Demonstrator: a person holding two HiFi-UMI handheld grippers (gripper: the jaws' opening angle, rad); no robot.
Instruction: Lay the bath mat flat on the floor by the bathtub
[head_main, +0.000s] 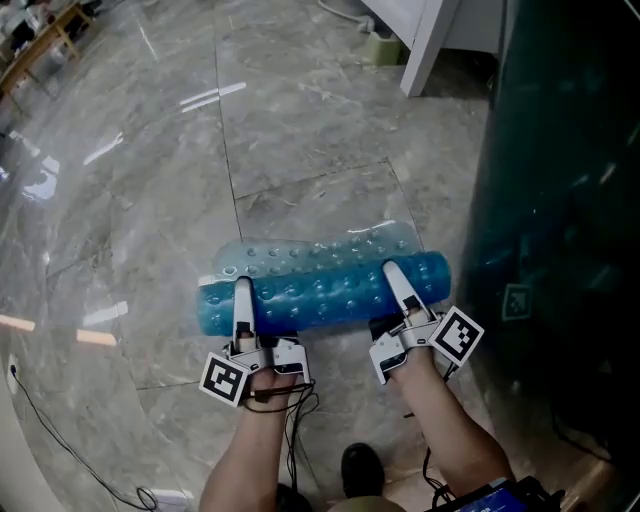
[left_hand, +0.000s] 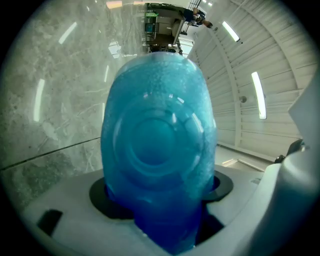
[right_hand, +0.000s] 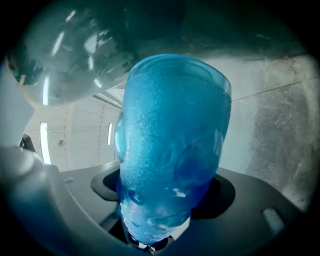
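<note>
Grey marble floor (head_main: 300, 130), dark bathtub (head_main: 560, 200) right of the claws. The left claw (head_main: 242, 298) and right claw (head_main: 393, 283) each clamp the part-rolled blue bath mat (head_main: 320, 292). Unrolling in hand; next, likely push it open, flat.

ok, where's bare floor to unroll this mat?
Free: floor beyond the bath mat, up to the white post, and the wide stretch to its left. Crowded: right end sits close to the dark bathtub; the near side is taken by the left tool and right tool, both clamped on the roll.
</note>
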